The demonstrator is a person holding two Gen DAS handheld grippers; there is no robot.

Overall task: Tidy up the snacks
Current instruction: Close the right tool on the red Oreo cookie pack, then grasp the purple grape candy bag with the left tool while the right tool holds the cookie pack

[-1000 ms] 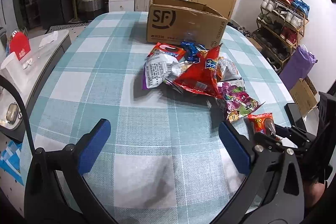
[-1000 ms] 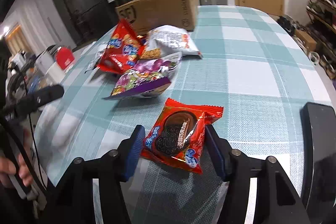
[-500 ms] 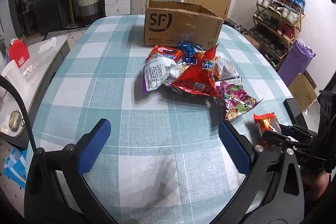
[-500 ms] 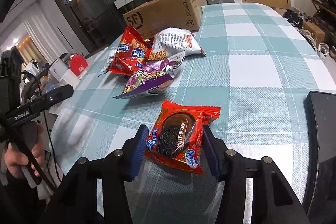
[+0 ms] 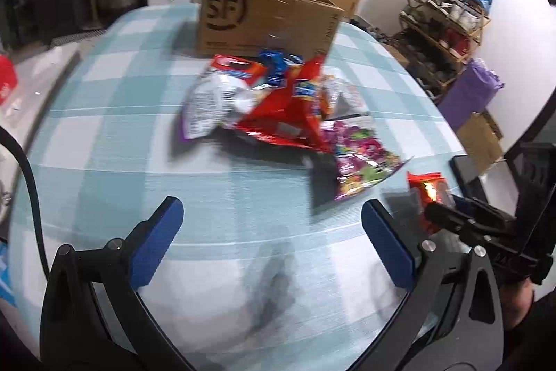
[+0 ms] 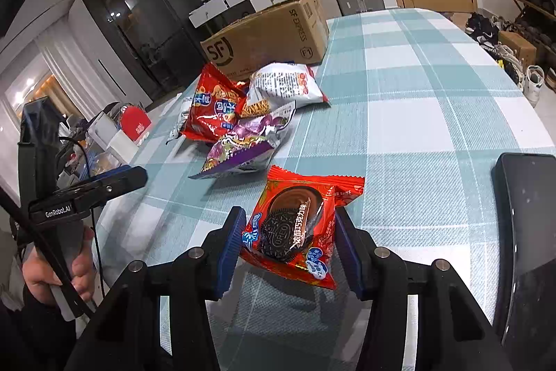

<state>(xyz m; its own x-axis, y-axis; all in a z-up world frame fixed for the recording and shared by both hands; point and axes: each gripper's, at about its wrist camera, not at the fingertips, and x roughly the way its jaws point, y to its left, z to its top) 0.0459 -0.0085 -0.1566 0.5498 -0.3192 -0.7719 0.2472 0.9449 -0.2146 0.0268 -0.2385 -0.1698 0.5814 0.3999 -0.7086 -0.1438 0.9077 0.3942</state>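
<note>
Right hand-held gripper (image 6: pixel 288 246) clenched on Oreo packet (image 6: pixel 295 228), just off the surface (image 6: pixel 434 113). Left hand-held gripper (image 5: pixel 271 242) released. Carry it level to cardboard box (image 6: pixel 271 37) at 12 o'clock, clearing snack pile (image 6: pixel 243 117).

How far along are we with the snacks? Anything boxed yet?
Nothing visibly boxed; the cardboard box interior is hidden. In hand: right gripper jaws are shut on the red Oreo packet, raised above the table. Left gripper is open and empty. The snack pile beside the box remains.
</note>
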